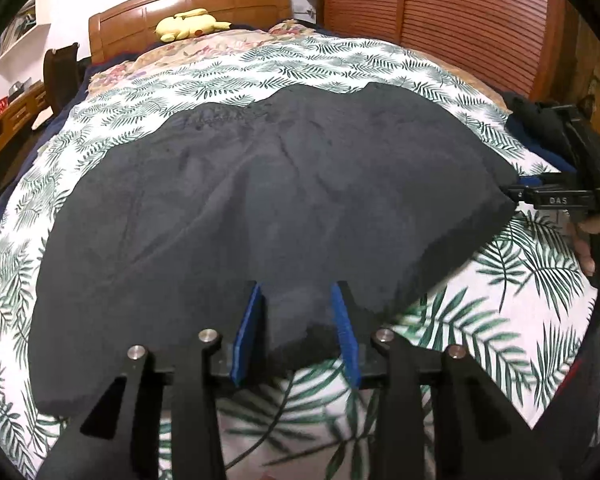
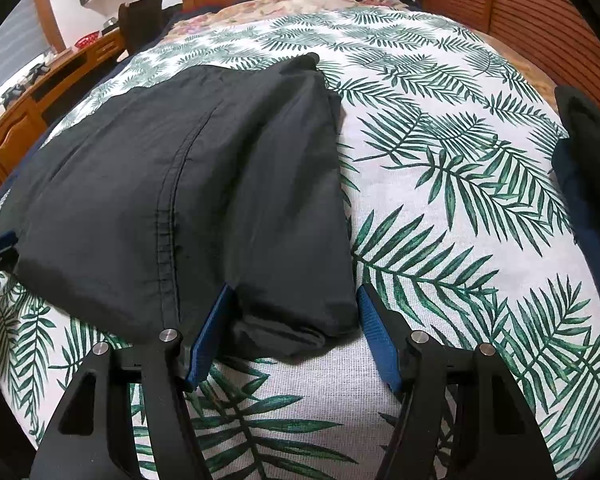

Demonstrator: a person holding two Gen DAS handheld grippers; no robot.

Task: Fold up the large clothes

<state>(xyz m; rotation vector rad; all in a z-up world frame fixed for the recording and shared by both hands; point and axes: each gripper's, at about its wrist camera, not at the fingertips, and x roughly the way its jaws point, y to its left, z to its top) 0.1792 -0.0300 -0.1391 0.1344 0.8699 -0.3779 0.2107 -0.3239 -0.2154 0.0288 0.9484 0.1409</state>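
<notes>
Setting: a dark garment (image 1: 268, 200) is lying spread across a bed (image 2: 460, 160) dressed in a palm-leaf cover; a yellow plush toy (image 1: 186, 24) is resting near the wooden headboard (image 1: 204, 0).

Garment: it is already sitting doubled over, with a stitched seam (image 2: 172, 208) running away from the camera toward the headboard; its long axis appears to be running across the bed, from one set of tongs toward the other.

Left tongs (image 1: 296, 328): they are standing partly open at the garment's near hem; a lip of cloth is lying between the blue pads (image 1: 246, 332), which are not visibly pressing on it.

Right tongs (image 2: 292, 328): they are standing wide open, straddling the garment's near right corner; the cloth bulge is sitting between the pads without being pinched.

Key relation: the garment is lying ahead of and between both sets of tongs, each one at a near corner, so neither hand is looking nearer than the other; the next fold is likely calling for both to close on the hem and carry it away toward the far edge.

Writing: the letters "DAS" are showing on the body of the right tool (image 1: 556, 200) as seen from the left wrist view; a person's hand (image 1: 592, 240) is holding its grip.
</notes>
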